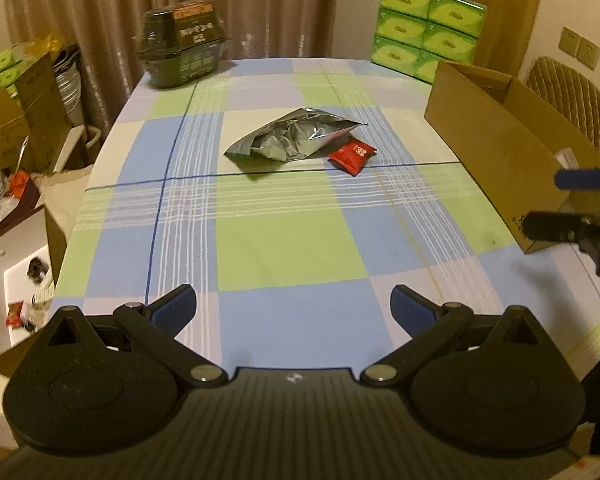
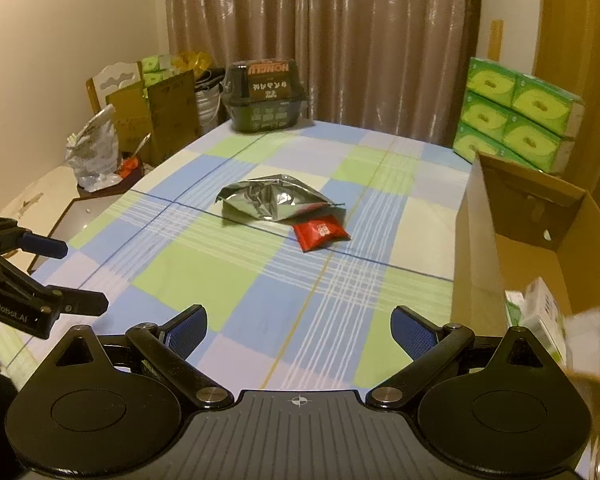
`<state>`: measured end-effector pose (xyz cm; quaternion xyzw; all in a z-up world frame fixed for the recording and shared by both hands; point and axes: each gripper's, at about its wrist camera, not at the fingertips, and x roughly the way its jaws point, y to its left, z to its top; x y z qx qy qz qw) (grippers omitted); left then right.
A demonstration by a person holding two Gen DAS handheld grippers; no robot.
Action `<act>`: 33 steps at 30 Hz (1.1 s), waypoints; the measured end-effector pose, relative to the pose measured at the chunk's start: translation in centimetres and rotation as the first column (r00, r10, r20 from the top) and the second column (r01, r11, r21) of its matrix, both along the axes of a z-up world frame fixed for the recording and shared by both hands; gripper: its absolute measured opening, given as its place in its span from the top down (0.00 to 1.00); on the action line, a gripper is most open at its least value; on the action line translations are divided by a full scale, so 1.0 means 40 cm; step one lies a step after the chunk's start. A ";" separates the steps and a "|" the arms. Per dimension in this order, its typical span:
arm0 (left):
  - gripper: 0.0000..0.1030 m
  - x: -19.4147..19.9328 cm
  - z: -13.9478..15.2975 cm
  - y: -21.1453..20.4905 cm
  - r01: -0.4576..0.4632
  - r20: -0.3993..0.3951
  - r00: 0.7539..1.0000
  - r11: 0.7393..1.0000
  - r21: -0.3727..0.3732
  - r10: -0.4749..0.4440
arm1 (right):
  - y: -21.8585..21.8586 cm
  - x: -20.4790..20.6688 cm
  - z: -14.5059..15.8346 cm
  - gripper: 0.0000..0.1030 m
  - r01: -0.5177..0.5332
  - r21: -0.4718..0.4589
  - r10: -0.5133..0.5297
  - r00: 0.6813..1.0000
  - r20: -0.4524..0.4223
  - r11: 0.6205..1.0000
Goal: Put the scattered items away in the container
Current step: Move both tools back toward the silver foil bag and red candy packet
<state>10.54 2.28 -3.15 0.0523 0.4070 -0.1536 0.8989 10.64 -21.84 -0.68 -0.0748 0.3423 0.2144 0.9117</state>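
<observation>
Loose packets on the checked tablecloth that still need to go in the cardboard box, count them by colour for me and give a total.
Silver: 1, the crumpled silver foil pouch in the middle of the cloth.
Red: 1, the small red sachet with white print, touching the pouch on the side nearer the open brown cardboard box.
Total: 2.

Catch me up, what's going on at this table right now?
A person holds two grippers over a checked tablecloth, tidying loose items into a cardboard box on the right. The left gripper and right gripper are both open and empty, hovering short of the items. A crumpled silver bag and a small red packet, touching it, lie mid-table, yet to be picked up. The box already holds some packages.
</observation>
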 end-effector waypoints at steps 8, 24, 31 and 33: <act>0.02 0.103 -0.017 -0.008 0.078 0.019 0.997 0.995 0.059 -0.079 | 0.023 0.124 -0.041 0.07 -0.022 -0.034 0.021 1.000 -0.013 0.999; 0.02 0.358 -0.077 -0.082 0.298 0.034 0.952 0.945 0.138 -0.305 | 0.073 0.341 -0.129 0.07 -0.174 -0.125 0.168 0.984 -0.053 0.977; 0.02 0.459 -0.121 -0.088 0.351 0.015 0.934 0.923 0.156 -0.357 | 0.087 0.455 -0.183 0.07 -0.210 -0.113 0.193 0.971 -0.144 0.971; 0.02 0.479 -0.132 -0.090 0.373 0.013 0.924 0.910 0.183 -0.382 | 0.090 0.482 -0.194 0.07 -0.221 -0.117 0.202 0.967 -0.154 0.968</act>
